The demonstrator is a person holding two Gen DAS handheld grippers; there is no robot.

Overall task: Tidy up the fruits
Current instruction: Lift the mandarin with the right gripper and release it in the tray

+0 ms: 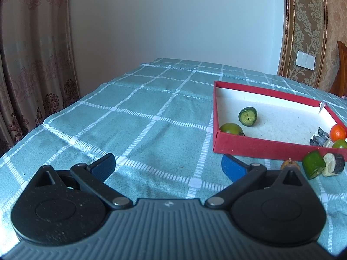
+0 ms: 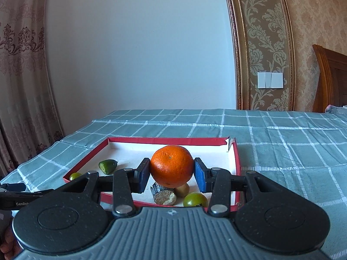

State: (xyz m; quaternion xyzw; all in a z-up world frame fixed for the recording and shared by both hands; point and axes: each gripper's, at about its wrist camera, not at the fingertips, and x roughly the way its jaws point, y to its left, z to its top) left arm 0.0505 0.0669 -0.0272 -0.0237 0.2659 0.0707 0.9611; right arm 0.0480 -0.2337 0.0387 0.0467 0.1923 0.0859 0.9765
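The right gripper [image 2: 172, 174] grips the orange [image 2: 171, 165] above the red box [image 2: 237, 158]; it seems ready for release inside. The left gripper [image 1: 168, 165] is open over the surface [image 1: 134, 112], near loose pieces [image 1: 314, 166].

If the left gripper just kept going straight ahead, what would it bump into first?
Probably nothing soon. The left gripper is open and points along bare tablecloth toward the wall. The red box sits off to its right.
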